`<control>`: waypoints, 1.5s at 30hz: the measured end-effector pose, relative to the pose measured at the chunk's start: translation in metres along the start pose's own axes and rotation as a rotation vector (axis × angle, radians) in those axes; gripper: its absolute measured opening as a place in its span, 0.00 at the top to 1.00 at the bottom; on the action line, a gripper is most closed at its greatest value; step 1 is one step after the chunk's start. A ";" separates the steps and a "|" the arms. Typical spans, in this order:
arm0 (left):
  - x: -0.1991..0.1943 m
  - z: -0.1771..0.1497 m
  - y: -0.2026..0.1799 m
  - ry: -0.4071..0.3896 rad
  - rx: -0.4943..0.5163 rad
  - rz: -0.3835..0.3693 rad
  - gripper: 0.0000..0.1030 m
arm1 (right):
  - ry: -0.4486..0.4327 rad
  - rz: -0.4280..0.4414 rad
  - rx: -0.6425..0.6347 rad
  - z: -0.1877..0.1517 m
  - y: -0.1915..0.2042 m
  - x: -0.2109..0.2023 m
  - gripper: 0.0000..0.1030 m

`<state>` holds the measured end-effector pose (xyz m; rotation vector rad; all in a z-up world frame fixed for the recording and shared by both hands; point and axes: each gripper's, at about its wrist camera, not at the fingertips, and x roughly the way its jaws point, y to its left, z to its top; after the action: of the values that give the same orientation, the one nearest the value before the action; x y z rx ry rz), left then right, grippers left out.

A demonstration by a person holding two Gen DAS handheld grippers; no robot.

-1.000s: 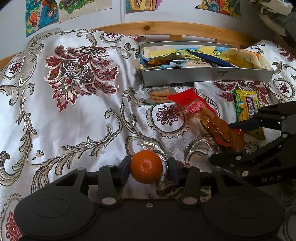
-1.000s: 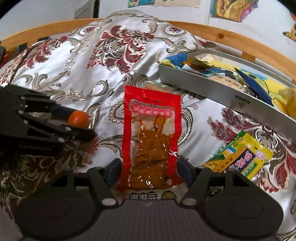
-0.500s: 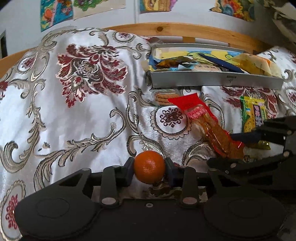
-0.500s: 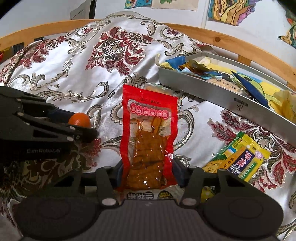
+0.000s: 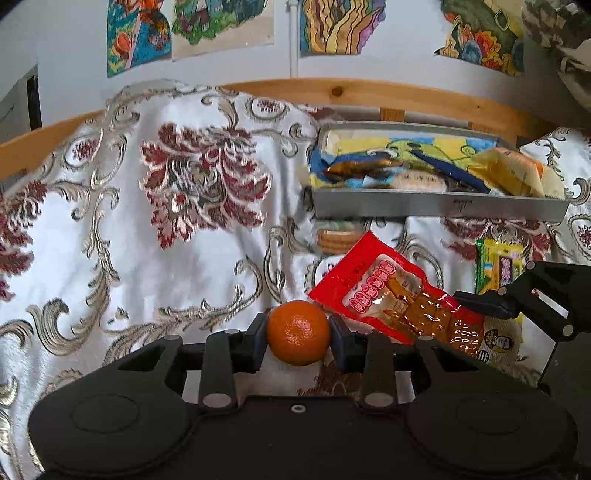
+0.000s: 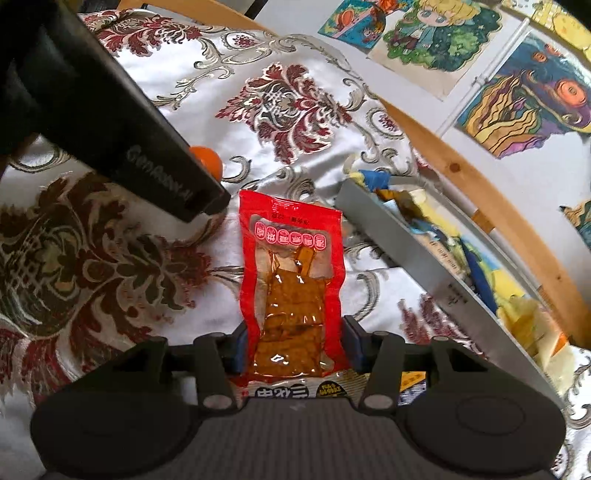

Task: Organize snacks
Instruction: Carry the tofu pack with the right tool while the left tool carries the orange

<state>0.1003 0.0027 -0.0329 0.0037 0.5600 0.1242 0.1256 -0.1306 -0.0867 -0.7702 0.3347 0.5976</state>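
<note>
1. The left claw was pinching a small round orange with dimpled skin, one dark pad pressed to each side, above the bedspread.
2. The right claw was clamped on the lower part of a flat, glossy red packet; its clear window showed brown, wrinkled strips inside.
3. The packet stuck out forward from between the right claw's fingers, its red top edge furthest away. In the left view the packet's top end lay just right of the orange.
4. The bedspread was shiny white satin with woven dark-red flowers and silvery scrolls, creased into soft folds.
5. A long, shallow grey tray with straight walls sat near the wooden bed rail, well beyond both claws. It was full of crinkled wrappers in yellow, blue and brown.
6. A clear pack of round biscuits lay just in front of the tray, and a yellow-green packet lay on the cover to its right.
7. Bright paper drawings hung on the wall behind.
</note>
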 end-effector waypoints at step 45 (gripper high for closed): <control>0.115 0.189 -0.093 -0.126 -0.083 0.022 0.64 | -0.223 -0.466 0.465 0.004 -0.173 0.052 0.48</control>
<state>0.3074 -0.0698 0.0629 -0.0627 0.4290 0.1677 0.2729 -0.2056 -0.0143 -0.3083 0.0730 0.1485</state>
